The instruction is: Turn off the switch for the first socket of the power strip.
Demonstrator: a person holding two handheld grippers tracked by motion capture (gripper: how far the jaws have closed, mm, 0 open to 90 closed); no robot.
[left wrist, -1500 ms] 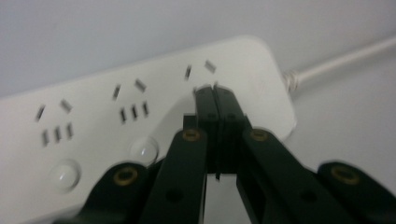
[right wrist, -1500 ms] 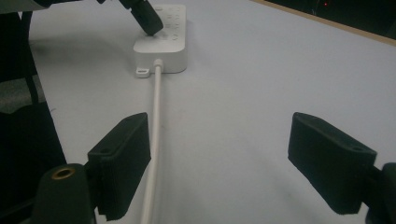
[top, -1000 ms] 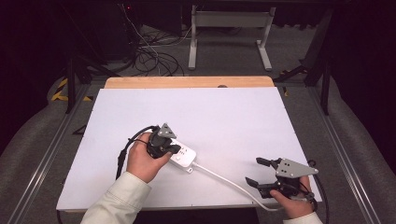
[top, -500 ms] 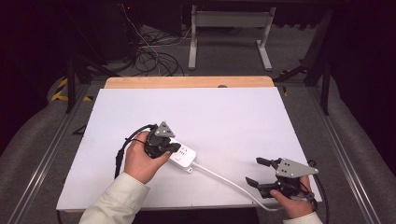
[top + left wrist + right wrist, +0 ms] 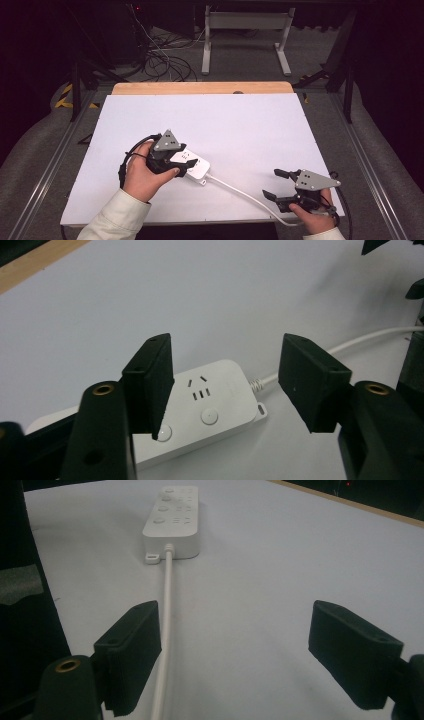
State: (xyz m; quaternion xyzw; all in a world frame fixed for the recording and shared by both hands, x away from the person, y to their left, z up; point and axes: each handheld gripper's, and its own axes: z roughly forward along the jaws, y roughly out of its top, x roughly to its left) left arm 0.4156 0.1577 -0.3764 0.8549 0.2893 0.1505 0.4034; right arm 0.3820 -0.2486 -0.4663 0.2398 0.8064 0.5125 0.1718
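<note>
1. Hidden/cut off: in the high view the left gripper and the hand holding it cover the near end of the white power strip. In the left gripper view the strip's near end runs behind the left-hand jaw and off the frame bottom.
2. Hard to make out: in the right gripper view the strip's far sockets blur together; no. of sockets unclear.
3. Power strip: white, rounded corners, lies flat on the white table. It has round buttons, slot holes and a small mounting tab beside the cable exit.
4. White cable leaves the strip's end and runs along the table, passing just inside the right gripper's left-hand jaw.
5. Left gripper: jaws have just been opening, now stand wide. The strip lies below and between them, nearer the left-hand jaw; pads not pressing on it.
6. Right gripper: jaws wide apart, holding nothing; the strip is well ahead of them.
</note>
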